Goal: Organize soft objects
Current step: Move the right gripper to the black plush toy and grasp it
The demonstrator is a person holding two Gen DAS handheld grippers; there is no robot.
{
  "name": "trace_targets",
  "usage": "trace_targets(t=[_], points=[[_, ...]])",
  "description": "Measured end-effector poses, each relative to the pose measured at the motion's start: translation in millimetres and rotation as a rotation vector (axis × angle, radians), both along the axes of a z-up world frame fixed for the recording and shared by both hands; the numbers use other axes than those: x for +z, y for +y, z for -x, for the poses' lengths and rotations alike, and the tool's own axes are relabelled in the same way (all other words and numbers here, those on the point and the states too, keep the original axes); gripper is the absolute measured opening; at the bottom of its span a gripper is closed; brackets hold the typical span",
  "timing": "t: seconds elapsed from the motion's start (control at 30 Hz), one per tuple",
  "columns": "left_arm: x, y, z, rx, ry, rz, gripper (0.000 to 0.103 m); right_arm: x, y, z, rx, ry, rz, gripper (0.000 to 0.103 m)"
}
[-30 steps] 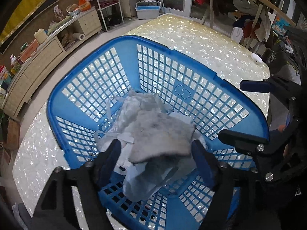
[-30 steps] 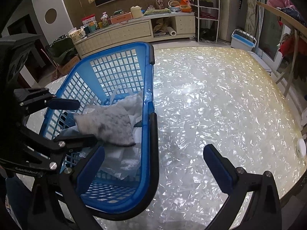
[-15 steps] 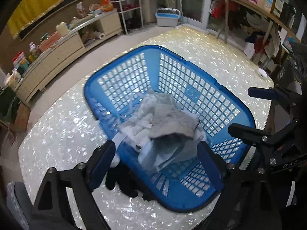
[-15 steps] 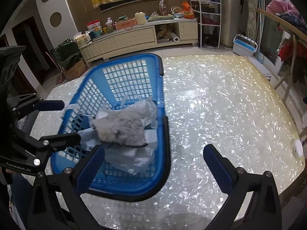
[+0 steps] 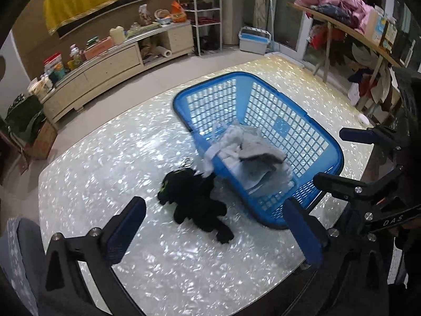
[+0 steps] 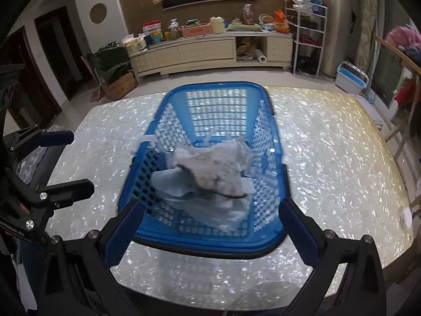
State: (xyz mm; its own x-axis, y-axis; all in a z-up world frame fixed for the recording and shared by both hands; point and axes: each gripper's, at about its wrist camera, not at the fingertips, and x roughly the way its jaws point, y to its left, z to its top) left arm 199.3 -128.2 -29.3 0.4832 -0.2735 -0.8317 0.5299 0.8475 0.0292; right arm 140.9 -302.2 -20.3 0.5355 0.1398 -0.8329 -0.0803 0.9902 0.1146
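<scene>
Pulling back from the blue basket [image 5: 263, 142], the left gripper [image 5: 215, 226] now sits higher and farther off than a second ago, when its jaws hung right over the pile of cloths [image 5: 252, 155] inside; the whole basket and a wide stretch of the pearly counter [image 5: 105, 163] now fit in its view. Its jaws have just been opening and stand spread wide with nothing between them. A black plush toy [image 5: 194, 200], hidden a second ago, now lies on the counter just beside the basket's near wall, below the open jaws. The grey and white cloths lie heaped in the basket's near end, one strip hanging over its rim toward the toy. The right gripper [image 6: 210, 226] has also drawn back, so the basket now lies centred ahead of it instead of off to its left; its jaws are spread apart and empty, angled down at the basket's near rim. Both grippers tilt steeply downward toward the counter.
</scene>
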Motion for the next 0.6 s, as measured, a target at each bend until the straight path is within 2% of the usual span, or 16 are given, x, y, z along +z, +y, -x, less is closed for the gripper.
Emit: trace_targets(t=[0.6], points=[[0.6,145.8,19.6,0.171,0.01,0.077,0.103,-3.2,124.3,-29.4,0.209,0.018,0.067,0.103]])
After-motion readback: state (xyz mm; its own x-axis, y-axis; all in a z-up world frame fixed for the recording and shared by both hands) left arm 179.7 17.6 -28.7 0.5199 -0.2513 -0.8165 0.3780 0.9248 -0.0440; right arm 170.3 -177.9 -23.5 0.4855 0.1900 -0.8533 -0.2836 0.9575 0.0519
